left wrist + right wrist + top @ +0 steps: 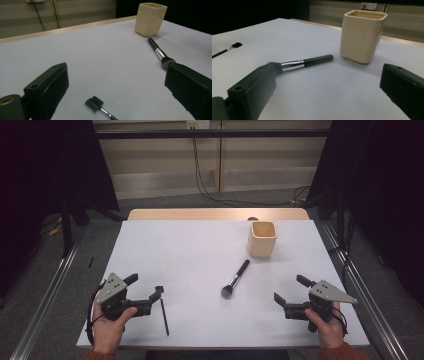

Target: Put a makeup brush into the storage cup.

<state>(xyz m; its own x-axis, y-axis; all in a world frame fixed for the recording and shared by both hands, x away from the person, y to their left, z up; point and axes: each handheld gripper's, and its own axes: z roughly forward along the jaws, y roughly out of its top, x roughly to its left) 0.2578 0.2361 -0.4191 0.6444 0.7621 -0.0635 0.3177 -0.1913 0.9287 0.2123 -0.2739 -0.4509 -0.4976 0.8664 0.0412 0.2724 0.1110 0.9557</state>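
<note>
White tabletop (200, 260): left tool (146, 292) released, jaws spread, holding nothing, just beside a thin black brow brush with comb head (164, 316). Right tool (289, 292) released, empty. Black powder brush with silver ferrule (235, 279) lies between them, near a cream square cup (262, 239), upright.

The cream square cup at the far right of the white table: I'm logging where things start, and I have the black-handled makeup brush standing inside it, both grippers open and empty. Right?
Not quite. The black-handled makeup brush lies flat on the white table in front of the cream square cup, as the high view shows. The left gripper and the right gripper are open and empty.
</note>
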